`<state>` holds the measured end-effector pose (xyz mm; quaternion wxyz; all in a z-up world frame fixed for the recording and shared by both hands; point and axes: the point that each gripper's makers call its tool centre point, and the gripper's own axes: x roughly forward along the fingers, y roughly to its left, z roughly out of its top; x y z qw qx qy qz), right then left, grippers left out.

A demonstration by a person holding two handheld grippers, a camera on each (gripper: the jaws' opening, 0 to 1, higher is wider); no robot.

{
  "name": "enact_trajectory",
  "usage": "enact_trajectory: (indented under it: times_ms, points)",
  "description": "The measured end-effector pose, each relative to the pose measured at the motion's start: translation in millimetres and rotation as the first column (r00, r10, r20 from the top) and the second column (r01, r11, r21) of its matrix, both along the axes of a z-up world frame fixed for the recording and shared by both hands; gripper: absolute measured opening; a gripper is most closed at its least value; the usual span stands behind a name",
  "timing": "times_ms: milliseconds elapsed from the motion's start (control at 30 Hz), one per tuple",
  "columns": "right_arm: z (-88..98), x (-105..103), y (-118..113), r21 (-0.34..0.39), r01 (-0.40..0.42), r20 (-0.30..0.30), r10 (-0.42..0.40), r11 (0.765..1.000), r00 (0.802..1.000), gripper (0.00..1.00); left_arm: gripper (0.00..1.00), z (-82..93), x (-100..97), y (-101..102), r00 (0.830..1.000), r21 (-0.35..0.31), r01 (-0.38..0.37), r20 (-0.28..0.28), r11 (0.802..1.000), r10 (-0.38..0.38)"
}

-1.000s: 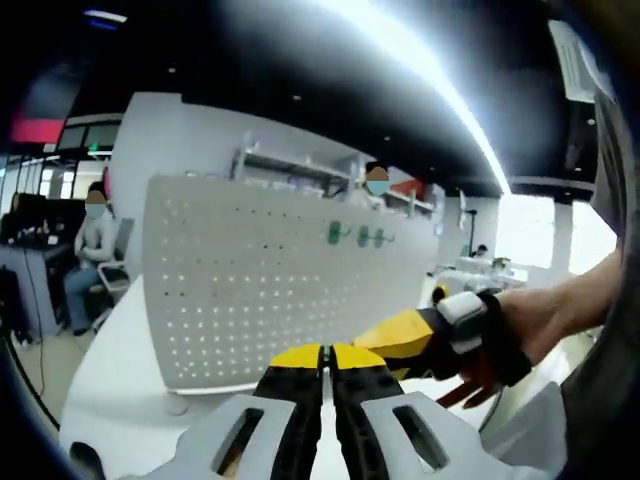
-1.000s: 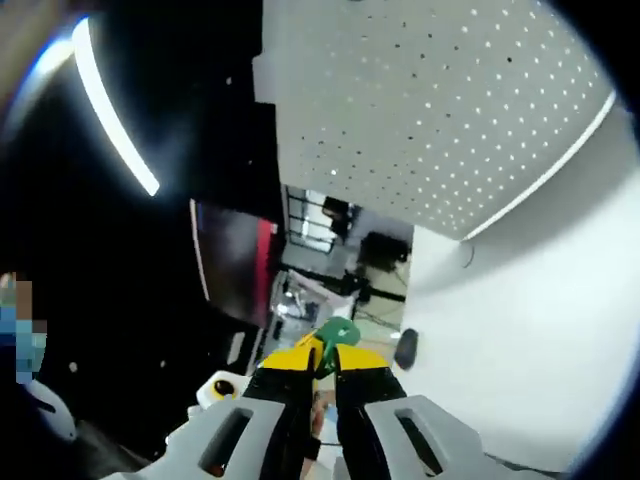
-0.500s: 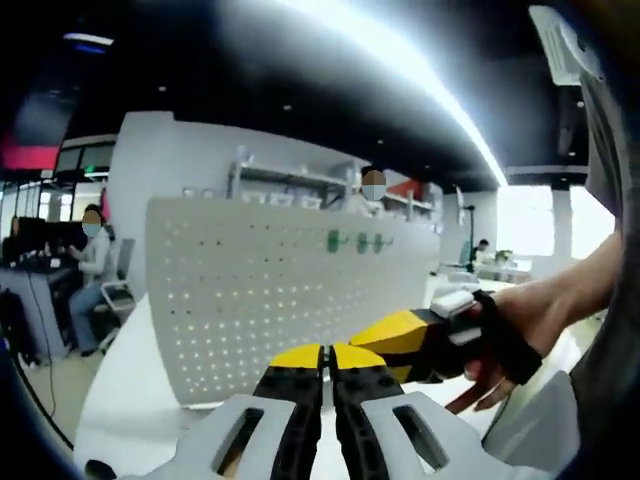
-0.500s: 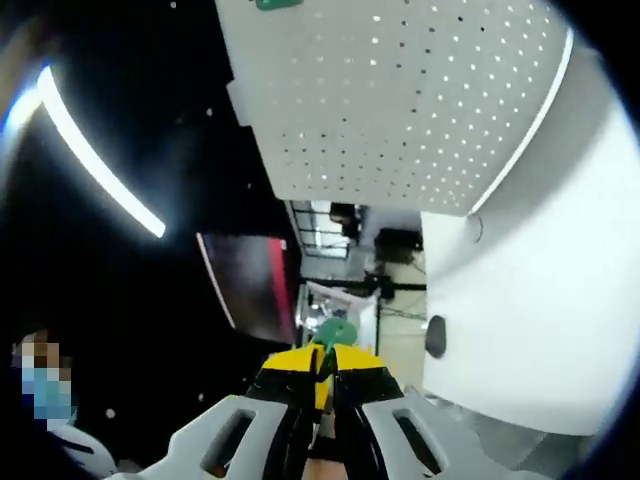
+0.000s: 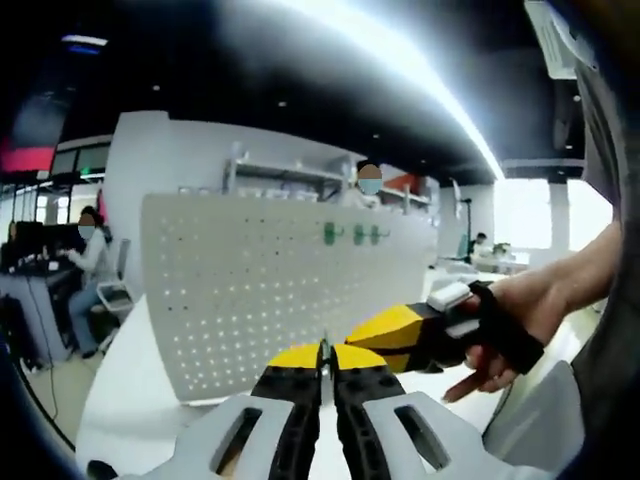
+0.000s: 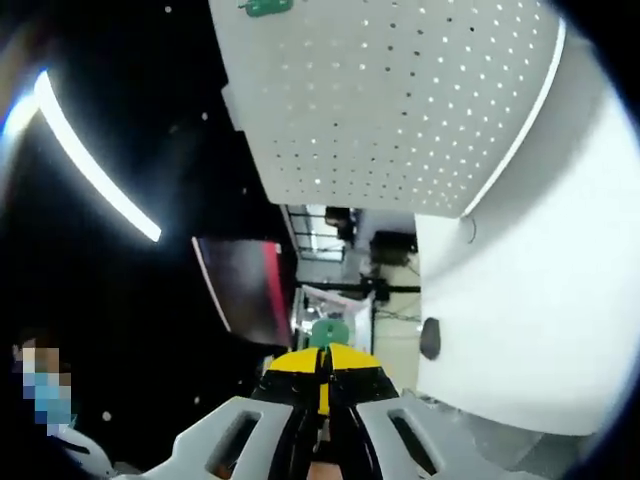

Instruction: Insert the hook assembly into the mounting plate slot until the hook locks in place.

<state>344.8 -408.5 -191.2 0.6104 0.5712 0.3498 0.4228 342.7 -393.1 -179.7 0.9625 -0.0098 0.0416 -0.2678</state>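
Right gripper (image 6: 322, 362) pinching green hook (image 6: 327, 332), left gripper (image 5: 322, 358) closing on nothing, white pegboard (image 5: 270, 290) showing three mounted green hooks (image 5: 352, 234) in left gripper view.

Pegboard (image 5: 270, 290) upright on table (image 5: 120, 400), hooks (image 5: 352, 235) on its upper part, right tongs (image 5: 400, 335) before it

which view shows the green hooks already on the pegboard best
The left gripper view: three green hooks hang side by side near the top of the upright pegboard. The right gripper view catches just one green hook at the picture's top edge, cut off.
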Motion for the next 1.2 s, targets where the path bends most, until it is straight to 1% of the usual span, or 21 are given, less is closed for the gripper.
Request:
enact_trajectory:
  times_ms: [33, 167, 267, 300, 400, 433, 500, 567, 600, 667, 733, 800, 833, 900, 933, 1000, 1033, 1067, 1133, 1200]
  points:
    - [-0.6, 0.4, -0.3, 0.003, 0.000, -0.008, 0.000, 1.000, 1.000, 0.00, 0.03, 0.2, 0.3, -0.5, 1.000, 0.004, 0.002, -0.003, 1.000, -0.002]
    - [-2.2, 0.5, 0.5, -0.008, -0.004, -0.006, 0.004, 1.000, 1.000, 0.00, 0.04, -1.2, 0.2, -0.2, 1.000, 0.025, 0.010, -0.018, 1.000, -0.010]
    - [0.8, -1.0, 2.1, -0.036, -0.010, 0.028, 0.011, 0.999, 1.000, 0.00, 0.04, -0.6, -0.7, 0.8, 1.000, 0.024, 0.005, -0.019, 1.000, -0.004]
    - [0.5, -0.4, 2.3, -0.066, -0.011, 0.066, 0.015, 0.998, 0.998, 0.00, 0.04, -0.4, -0.9, 1.4, 1.000, 0.021, 0.002, -0.019, 1.000, -0.001]
    - [0.0, 1.6, 2.1, -0.147, -0.005, 0.147, 0.027, 0.989, 0.989, 0.00, 0.03, -2.6, -2.1, 2.5, 0.999, 0.019, 0.001, -0.034, 1.000, 0.000]
    - [1.0, 2.5, 1.9, -0.157, 0.001, 0.163, 0.025, 0.988, 0.986, 0.00, 0.04, -2.5, -2.3, 2.9, 0.999, 0.013, 0.001, -0.037, 1.000, 0.000]
    - [4.0, 3.0, 0.3, -0.157, 0.006, 0.170, 0.022, 0.988, 0.985, 0.00, 0.04, -2.4, -2.6, 4.1, 0.998, -0.010, 0.004, -0.056, 1.000, -0.005]
    - [1.6, 4.0, -2.4, -0.190, 0.015, 0.206, 0.025, 0.982, 0.978, 0.00, 0.04, -2.3, -3.3, 2.6, 0.998, -0.019, 0.010, -0.068, 1.000, -0.011]
    - [-0.3, 5.8, -4.3, -0.224, 0.030, 0.245, 0.027, 0.974, 0.969, 0.00, 0.04, -3.7, -3.5, 1.4, 0.997, -0.015, 0.014, -0.076, 1.000, -0.015]
    - [-0.3, 2.3, -4.8, -0.264, 0.024, 0.281, 0.053, 0.964, 0.958, 0.00, 0.06, -6.3, -3.8, 0.1, 0.997, -0.004, 0.020, -0.080, 1.000, -0.020]
    - [4.5, 4.2, -5.3, -0.279, 0.040, 0.330, 0.056, 0.959, 0.942, 0.00, 0.12, -9.4, -4.4, -1.6, 0.994, -0.024, 0.022, -0.105, 0.999, -0.024]
    - [3.6, 6.2, -6.4, -0.342, 0.055, 0.396, 0.091, 0.938, 0.914, 0.00, 0.19, -9.0, -4.5, -2.6, 0.994, -0.046, 0.021, -0.110, 0.999, -0.026]
    - [5.7, 6.3, -6.3, -0.378, 0.077, 0.452, 0.111, 0.923, 0.885, 0.00, 0.22, -8.0, -4.9, -3.6, 0.994, -0.051, 0.024, -0.109, 0.998, -0.029]
    - [6.0, 5.1, -6.2, -0.423, 0.098, 0.501, 0.143, 0.901, 0.854, 0.00, 0.26, -9.0, -5.6, -5.0, 0.992, -0.061, 0.032, -0.120, 0.998, -0.040]
    - [5.1, 3.0, -6.0, -0.462, 0.112, 0.539, 0.178, 0.880, 0.823, 0.00, 0.29, -10.1, -6.5, -5.9, 0.990, -0.062, 0.038, -0.132, 0.997, -0.046]
    - [0.7, 3.4, -7.4, -0.520, 0.151, 0.595, 0.230, 0.840, 0.770, 0.00, 0.36, -12.8, -7.7, -7.0, 0.987, -0.071, 0.043, -0.153, 0.997, -0.054]
    - [0.2, 3.7, -8.3, -0.532, 0.169, 0.613, 0.240, 0.829, 0.752, 0.00, 0.39, -13.1, -8.0, -7.1, 0.986, -0.073, 0.043, -0.155, 0.996, -0.054]
    - [-0.4, 3.5, -9.3, -0.547, 0.193, 0.638, 0.256, 0.815, 0.727, 0.00, 0.42, -13.8, -8.8, -7.9, 0.985, -0.078, 0.046, -0.162, 0.996, -0.058]
    - [-6.5, 3.0, -12.2, -0.591, 0.208, 0.648, 0.304, 0.780, 0.698, 0.00, 0.49, -15.4, -11.5, -11.1, 0.982, -0.086, 0.059, -0.176, 0.995, -0.073]
    - [-8.9, 4.1, -15.0, -0.618, 0.243, 0.674, 0.344, 0.748, 0.654, 0.00, 0.55, -16.7, -13.5, -13.7, 0.980, -0.081, 0.069, -0.179, 0.994, -0.083]
